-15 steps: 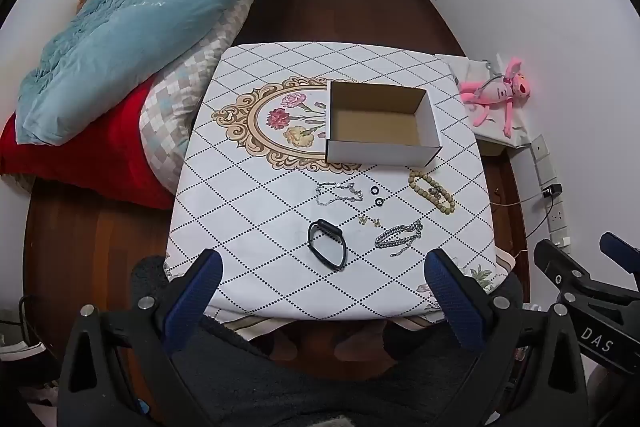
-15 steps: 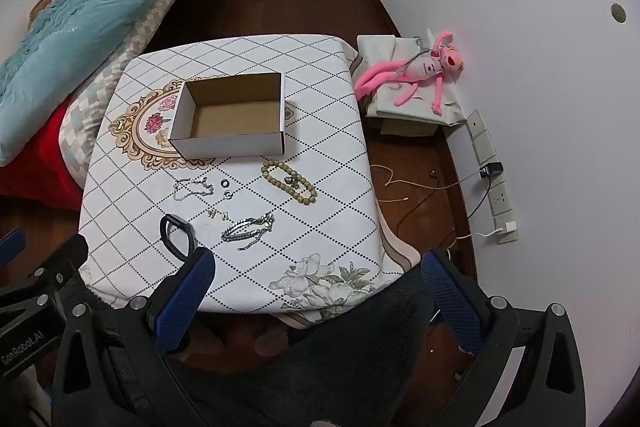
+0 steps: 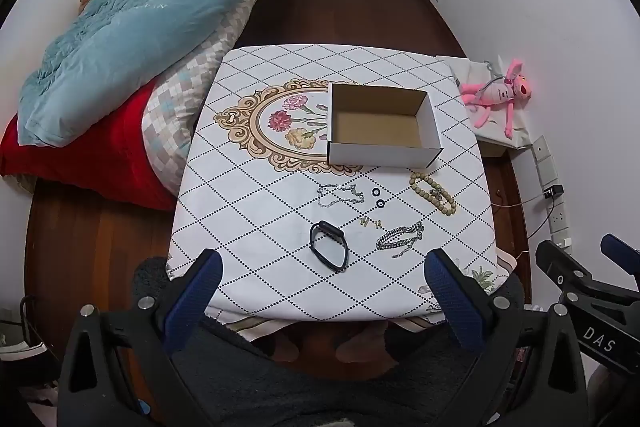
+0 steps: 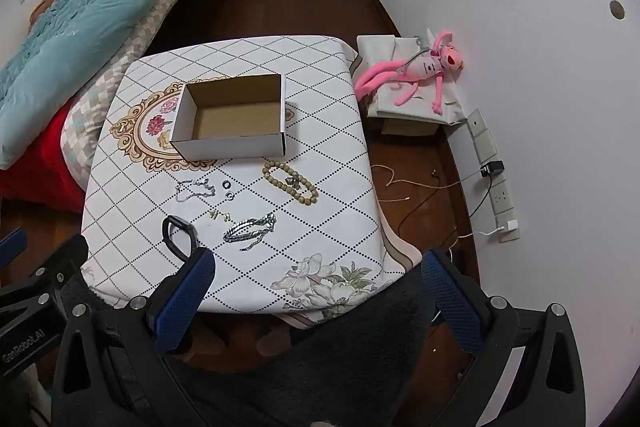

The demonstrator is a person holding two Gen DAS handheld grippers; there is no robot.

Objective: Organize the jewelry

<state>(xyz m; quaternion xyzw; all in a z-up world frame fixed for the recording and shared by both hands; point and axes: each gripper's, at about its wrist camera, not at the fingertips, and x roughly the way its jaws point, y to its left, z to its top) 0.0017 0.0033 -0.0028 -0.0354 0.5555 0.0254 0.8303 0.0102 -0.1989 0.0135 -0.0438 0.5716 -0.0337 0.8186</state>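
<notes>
Partly, the right fingers (image 4: pixel 188 291) hide the black band (image 4: pixel 176 233).

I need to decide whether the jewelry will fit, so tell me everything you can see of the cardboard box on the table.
The cardboard box is a shallow rectangular carton, white outside and plain brown inside, with thin upright walls and no lid in view. It stands open side up and looks empty. It rests flat on the patterned tablecloth, partly covering the printed floral medallion. The jewelry lies on the cloth in front of it, none inside; the beaded bracelet is closest to its front right corner but apart from it. Nothing else touches the box.
</notes>
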